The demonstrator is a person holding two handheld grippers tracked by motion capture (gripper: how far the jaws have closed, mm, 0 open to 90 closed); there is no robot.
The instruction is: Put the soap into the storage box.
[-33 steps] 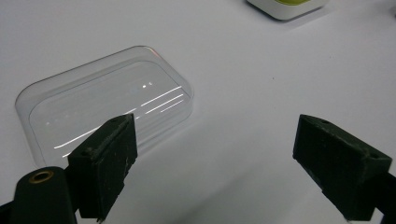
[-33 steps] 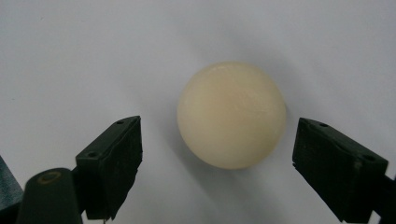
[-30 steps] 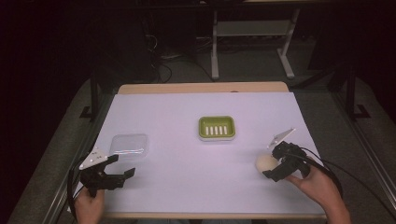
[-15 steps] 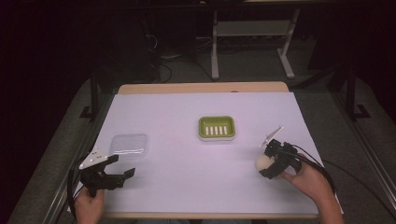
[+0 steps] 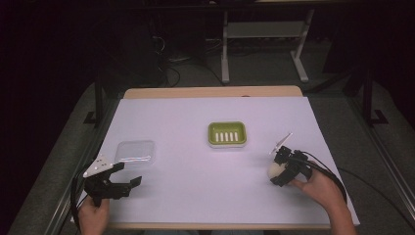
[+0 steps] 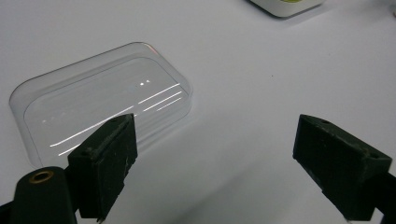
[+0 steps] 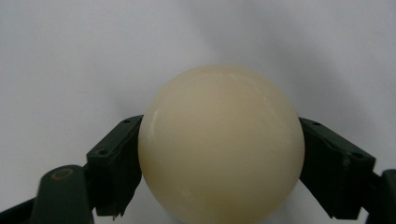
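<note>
Smooth cream ball [image 7: 221, 144] between right tool [image 7: 219, 158] black jaws

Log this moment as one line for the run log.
right gripper: shut on cream ball | left gripper: open, beside clear lid | green soap dish: empty

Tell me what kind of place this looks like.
Probably a lab or workshop bench set up for recording, not a home. A white-covered table stands in a dark room with cables and metal stand legs on the floor behind, and a person works with two handheld grippers.
</note>
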